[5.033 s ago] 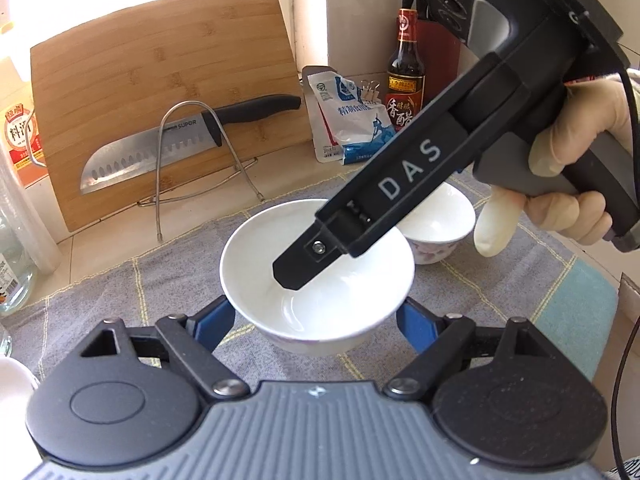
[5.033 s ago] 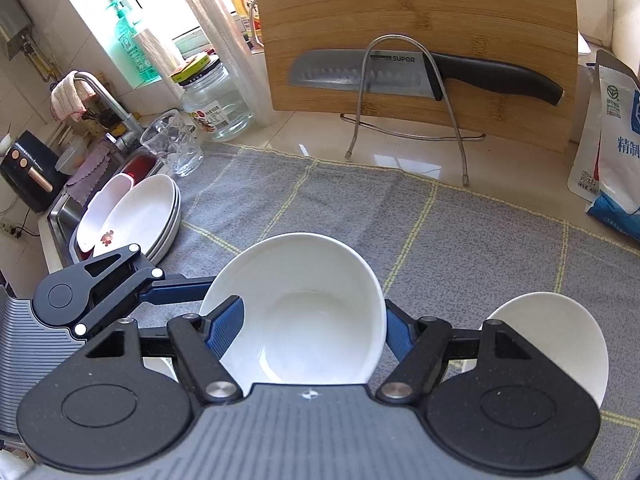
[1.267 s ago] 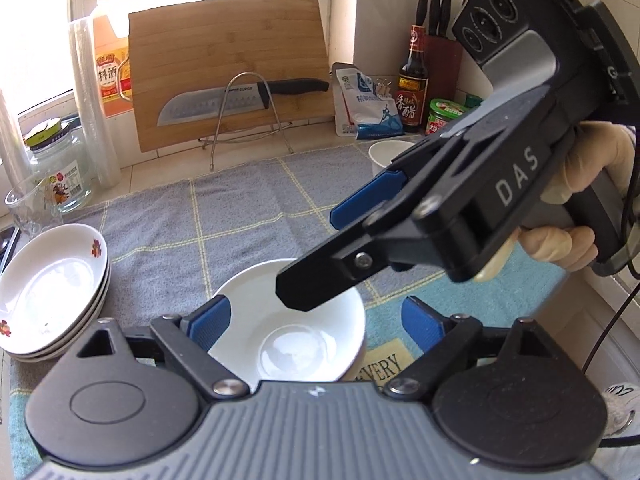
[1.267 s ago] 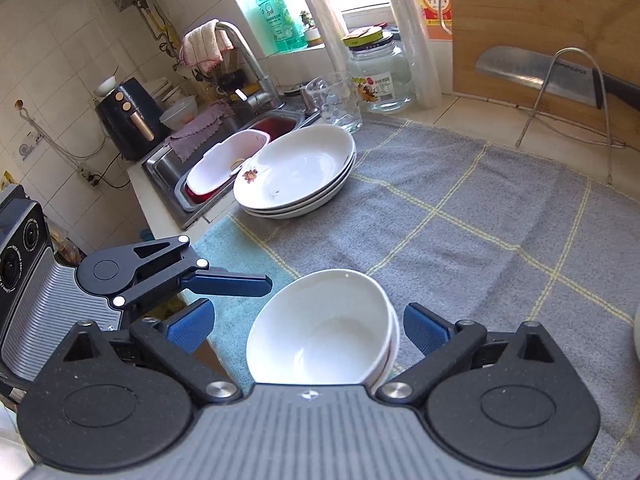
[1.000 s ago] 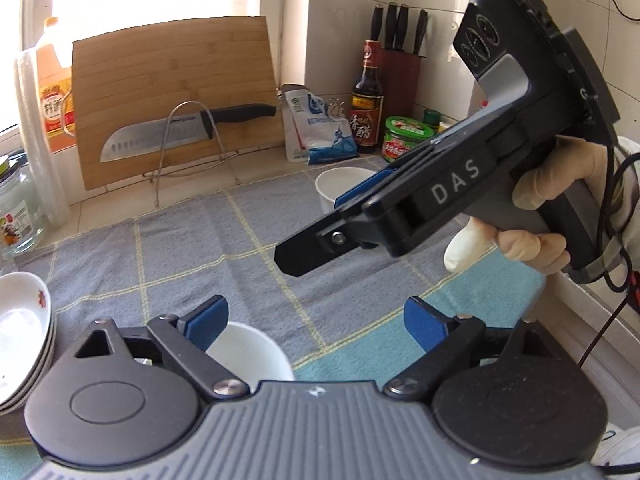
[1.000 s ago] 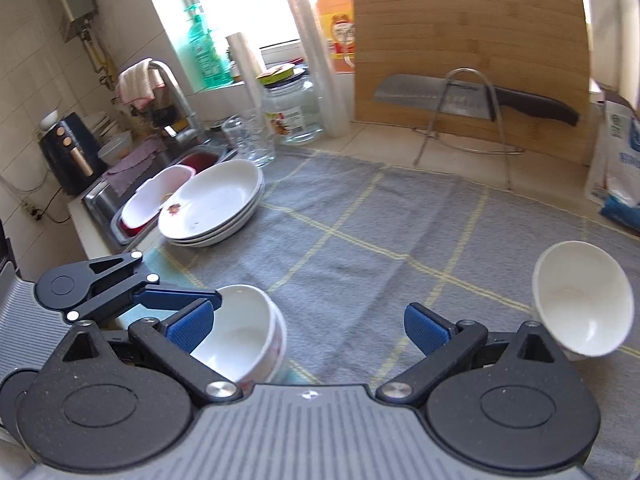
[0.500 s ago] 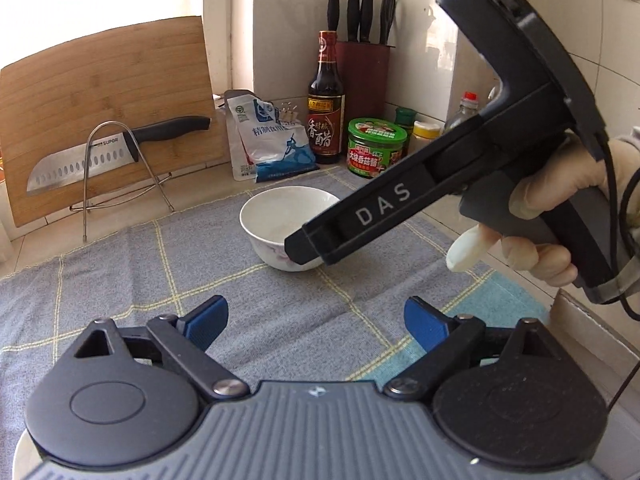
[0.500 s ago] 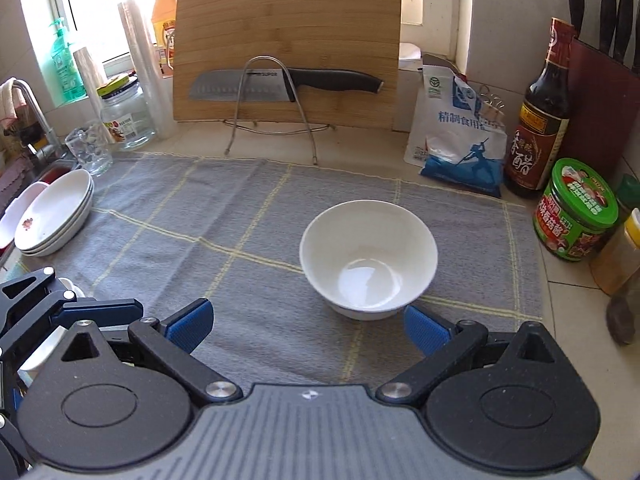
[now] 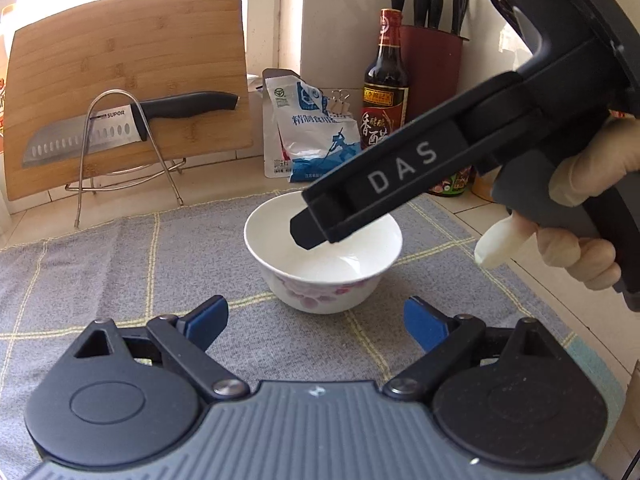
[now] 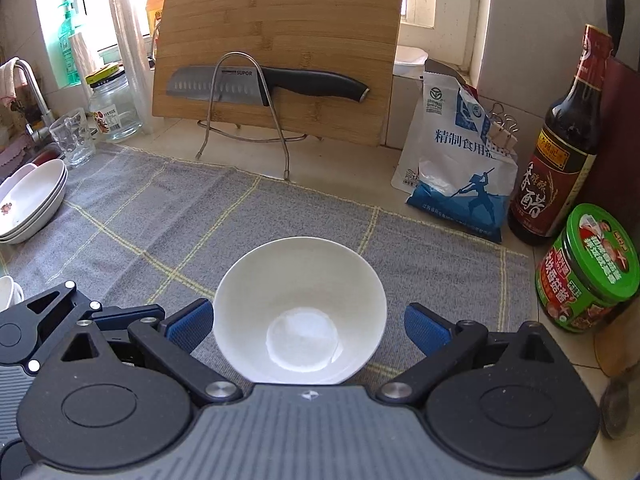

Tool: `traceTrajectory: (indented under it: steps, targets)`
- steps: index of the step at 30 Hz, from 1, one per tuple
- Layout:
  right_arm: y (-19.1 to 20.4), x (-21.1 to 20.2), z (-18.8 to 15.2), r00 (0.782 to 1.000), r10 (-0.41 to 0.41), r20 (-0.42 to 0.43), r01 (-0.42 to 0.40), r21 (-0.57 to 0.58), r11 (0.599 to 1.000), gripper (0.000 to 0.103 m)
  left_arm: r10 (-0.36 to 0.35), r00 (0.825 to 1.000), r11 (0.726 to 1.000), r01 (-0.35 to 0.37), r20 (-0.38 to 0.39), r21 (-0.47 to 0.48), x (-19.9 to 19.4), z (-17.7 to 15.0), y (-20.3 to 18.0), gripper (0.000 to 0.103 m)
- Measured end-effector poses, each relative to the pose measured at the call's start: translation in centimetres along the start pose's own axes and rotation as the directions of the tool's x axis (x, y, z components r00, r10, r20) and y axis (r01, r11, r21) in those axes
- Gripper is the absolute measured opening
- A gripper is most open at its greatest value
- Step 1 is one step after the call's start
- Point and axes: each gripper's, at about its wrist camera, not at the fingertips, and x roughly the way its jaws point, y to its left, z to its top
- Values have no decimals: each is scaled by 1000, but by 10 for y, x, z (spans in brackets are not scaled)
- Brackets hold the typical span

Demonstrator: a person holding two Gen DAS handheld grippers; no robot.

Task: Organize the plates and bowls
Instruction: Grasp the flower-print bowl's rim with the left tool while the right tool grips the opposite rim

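Reading "SUPOR", the knife (image 10: 264, 82) lies behind the bowl (image 10: 300, 304), both grippers' jaws apart and empty.

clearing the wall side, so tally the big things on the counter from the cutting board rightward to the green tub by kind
cutting board: 1
knife on the rack: 1
wire rack: 1
bag: 1
bottle: 1
knife block: 1
tub: 1
total: 7
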Motion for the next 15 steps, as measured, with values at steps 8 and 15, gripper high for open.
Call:
traceTrajectory:
  steps: [8, 15]
  targets:
    - [-16, 26, 7, 998, 49, -33, -49, 12, 999, 99, 33, 999, 999, -33, 9, 12, 24, 6, -4, 94]
    - [-21, 35, 11, 995, 84, -46, -83, 26, 996, 87, 40, 999, 999, -41, 21, 21, 32, 10, -4, 94]
